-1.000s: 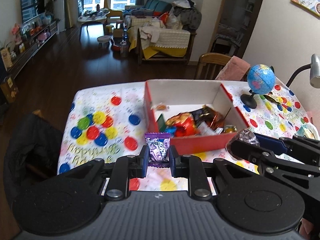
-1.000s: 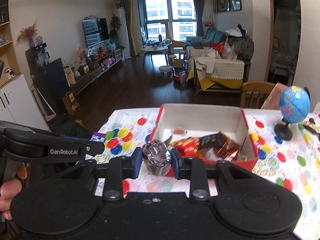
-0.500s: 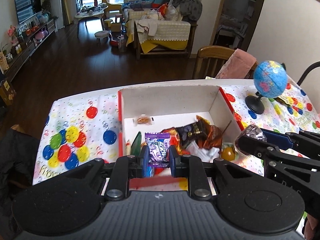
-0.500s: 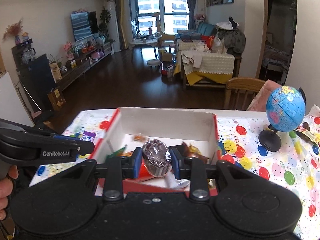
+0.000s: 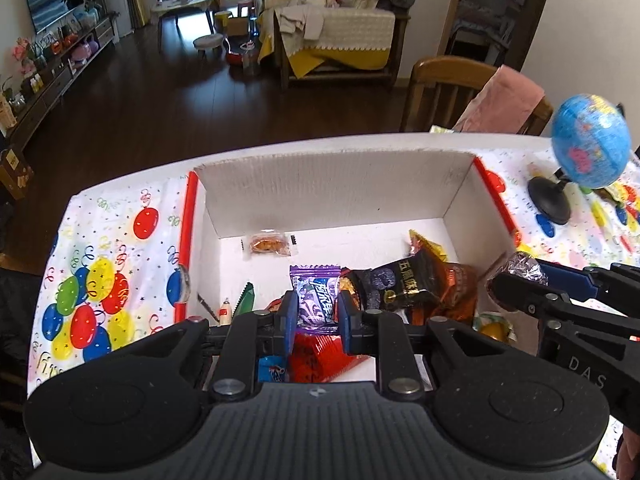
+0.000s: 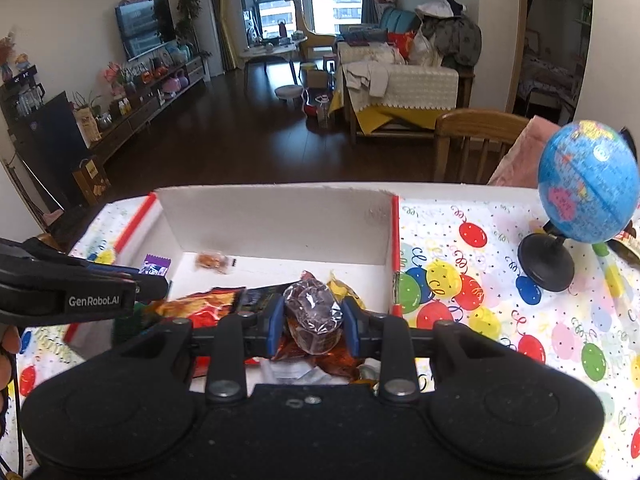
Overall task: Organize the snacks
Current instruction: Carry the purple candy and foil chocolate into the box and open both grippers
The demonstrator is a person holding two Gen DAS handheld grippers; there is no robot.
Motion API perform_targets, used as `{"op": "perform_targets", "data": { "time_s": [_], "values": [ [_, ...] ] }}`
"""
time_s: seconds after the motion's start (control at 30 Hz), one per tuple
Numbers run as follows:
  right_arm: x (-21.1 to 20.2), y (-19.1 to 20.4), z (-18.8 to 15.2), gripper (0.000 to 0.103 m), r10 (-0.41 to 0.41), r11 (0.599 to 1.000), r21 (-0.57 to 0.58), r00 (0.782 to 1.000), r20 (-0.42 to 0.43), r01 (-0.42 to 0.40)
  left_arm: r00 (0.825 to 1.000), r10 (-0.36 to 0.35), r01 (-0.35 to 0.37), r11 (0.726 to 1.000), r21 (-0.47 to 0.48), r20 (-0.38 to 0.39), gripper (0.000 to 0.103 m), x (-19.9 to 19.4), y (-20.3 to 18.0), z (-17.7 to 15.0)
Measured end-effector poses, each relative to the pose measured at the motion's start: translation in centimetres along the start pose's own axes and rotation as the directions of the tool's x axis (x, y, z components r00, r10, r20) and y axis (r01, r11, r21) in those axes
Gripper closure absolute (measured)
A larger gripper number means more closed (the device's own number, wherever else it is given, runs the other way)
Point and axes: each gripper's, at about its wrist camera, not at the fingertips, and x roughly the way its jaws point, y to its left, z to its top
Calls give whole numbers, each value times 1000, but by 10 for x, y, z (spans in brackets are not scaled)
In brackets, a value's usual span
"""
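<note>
The purple candy packet (image 5: 316, 300) sits upright between the pads of the left gripper (image 5: 318, 314), which is clenched on its lower half; the packet's bottom edge is hidden behind the pads. It hangs over the near part of the white cardboard box (image 5: 332, 184), above a red wrapper (image 5: 320, 360) and a blue one (image 5: 272, 372) that are mostly covered by the gripper body. The foil-wrapped snack (image 6: 314, 316) is grasped in the right gripper (image 6: 314, 326), pinched on both sides, over the heap of dark and orange packets (image 6: 224, 304) in the box; what lies directly beneath it is hard to make out through the crinkled foil.

In the left wrist view the box's near wall is cut off by the gripper, and the right gripper enters from the right edge, its foil load just above the box's right wall. In the right wrist view the left gripper (image 6: 152, 270) reaches in from the left, with only a corner of the purple packet showing.

The back half of the box floor is open, holding just 1 small clear-wrapped biscuit (image 5: 268, 244) near the far wall. The red-trimmed side walls stand upright on both sides. Outside the box, the balloon-print tablecloth (image 6: 460, 260) lies bare up to a globe (image 6: 584, 184) on a black stand, well to the right. The table's far edge runs just behind the box, with a wooden chair (image 6: 476, 140) beyond it.
</note>
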Motion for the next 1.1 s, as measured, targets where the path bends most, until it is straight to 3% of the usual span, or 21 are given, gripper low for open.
{"op": "perform_targets", "data": {
  "time_s": [0.3, 0.67, 0.9, 0.97, 1.03, 1.1],
  "values": [
    [28, -5, -4, 74, 16, 1000, -1, 999, -46, -16, 999, 22, -21, 1000, 7, -49, 83, 35, -3, -1],
    [44, -5, -10, 72, 14, 1000, -2, 996, -83, -14, 997, 52, -51, 999, 17, -52, 82, 47, -1, -6],
    [34, -2, -12, 66, 14, 1000, -11, 997, -71, -14, 998, 39, -38, 999, 17, -51, 72, 39, 0, -11],
    [30, 0, -12, 64, 19, 1000, -13, 998, -66, -20, 999, 33, -32, 999, 17, -42, 63, 34, 0, -13],
    [25, 2, -13, 61, 18, 1000, -18, 998, -61, -19, 999, 35, -34, 999, 13, -20, 43, 27, 1, -15],
    [18, 4, -13, 53, 17, 1000, -21, 998, -52, -19, 1000, 28, -28, 1000, 6, 1, 41, 19, 3, -16]
  ]
}}
